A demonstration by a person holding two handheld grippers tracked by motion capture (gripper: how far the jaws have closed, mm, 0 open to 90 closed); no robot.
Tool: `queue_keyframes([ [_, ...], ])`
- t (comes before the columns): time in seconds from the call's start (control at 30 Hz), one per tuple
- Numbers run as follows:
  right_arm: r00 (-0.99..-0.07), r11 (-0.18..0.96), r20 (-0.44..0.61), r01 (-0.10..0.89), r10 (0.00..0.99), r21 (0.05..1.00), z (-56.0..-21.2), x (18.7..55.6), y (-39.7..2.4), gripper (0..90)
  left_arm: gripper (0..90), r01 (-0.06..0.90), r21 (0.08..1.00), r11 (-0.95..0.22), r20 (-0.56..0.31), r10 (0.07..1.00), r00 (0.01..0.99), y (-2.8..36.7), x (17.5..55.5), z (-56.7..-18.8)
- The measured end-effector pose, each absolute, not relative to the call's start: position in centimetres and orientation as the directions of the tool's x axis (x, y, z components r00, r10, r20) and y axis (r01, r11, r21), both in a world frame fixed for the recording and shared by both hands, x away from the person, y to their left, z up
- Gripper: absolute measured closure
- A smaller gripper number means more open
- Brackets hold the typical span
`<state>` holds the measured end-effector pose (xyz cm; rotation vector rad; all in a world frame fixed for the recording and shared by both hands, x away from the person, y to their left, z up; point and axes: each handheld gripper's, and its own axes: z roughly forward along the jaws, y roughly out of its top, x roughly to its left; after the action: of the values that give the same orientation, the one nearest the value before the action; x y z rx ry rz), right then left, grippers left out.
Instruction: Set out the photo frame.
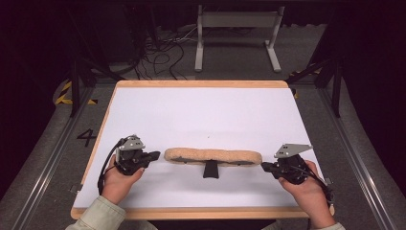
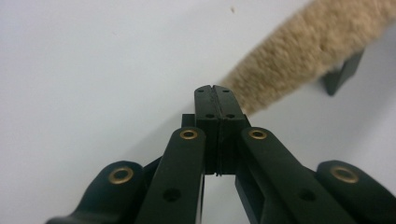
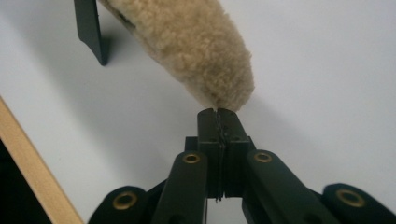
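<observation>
Left tool (image 1: 154,155) is pinched fully closed, nothing between its jaws, tip just off the left end of the fleecy tan pad (image 1: 213,156). Right tool (image 1: 266,167) is closed and empty as well, its tip right at the pad's right end. The pad lies lengthwise between them on the white table (image 1: 201,115), a black bracket (image 1: 210,169) under its middle.

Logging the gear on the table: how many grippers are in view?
2. The left gripper sits by the left end of the fleecy tan pad, jaws shut. The right gripper sits by the pad's right end, jaws shut. Neither holds anything.
</observation>
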<state>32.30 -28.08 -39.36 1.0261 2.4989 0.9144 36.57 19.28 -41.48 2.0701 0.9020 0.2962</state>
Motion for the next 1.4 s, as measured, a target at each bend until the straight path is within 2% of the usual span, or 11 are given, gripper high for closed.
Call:
queue_keyframes([
  [0.17, -0.710, 0.553, -0.027, 0.523, 0.704, 0.648, -39.3, 32.1, -27.8, 90.0, 90.0, 0.469, 0.813, -0.344, -0.090, 0.722, 0.686, 19.2, 36.7, -41.4],
  [0.4, -0.737, 0.577, -0.018, 0.513, 0.675, 0.636, -39.9, 31.9, -27.2, 90.0, 90.0, 0.505, 0.817, -0.278, -0.180, 0.709, 0.682, 18.3, 38.3, -42.2],
  [0.7, -0.744, 0.587, 0.000, 0.528, 0.669, 0.614, -41.0, 32.1, -26.7, 90.0, 90.0, 0.492, 0.803, -0.336, -0.169, 0.663, 0.729, 17.2, 38.9, -42.8],
  [0.8, -0.747, 0.590, 0.000, 0.525, 0.665, 0.613, -41.1, 32.1, -26.5, 90.0, 90.0, 0.478, 0.794, -0.376, -0.137, 0.655, 0.743, 16.7, 38.7, -42.9],
  [0.97, -0.747, 0.586, 0.004, 0.525, 0.665, 0.617, -41.3, 32.2, -26.4, 90.0, 90.0, 0.484, 0.793, -0.371, -0.147, 0.653, 0.743, 16.8, 38.8, -42.9],
  [1.4, -0.691, 0.531, -0.022, 0.534, 0.722, 0.658, -41.4, 33.7, -26.1, 90.0, 90.0, 0.460, 0.786, -0.412, -0.122, 0.626, 0.770, 16.9, 38.0, -42.8],
])
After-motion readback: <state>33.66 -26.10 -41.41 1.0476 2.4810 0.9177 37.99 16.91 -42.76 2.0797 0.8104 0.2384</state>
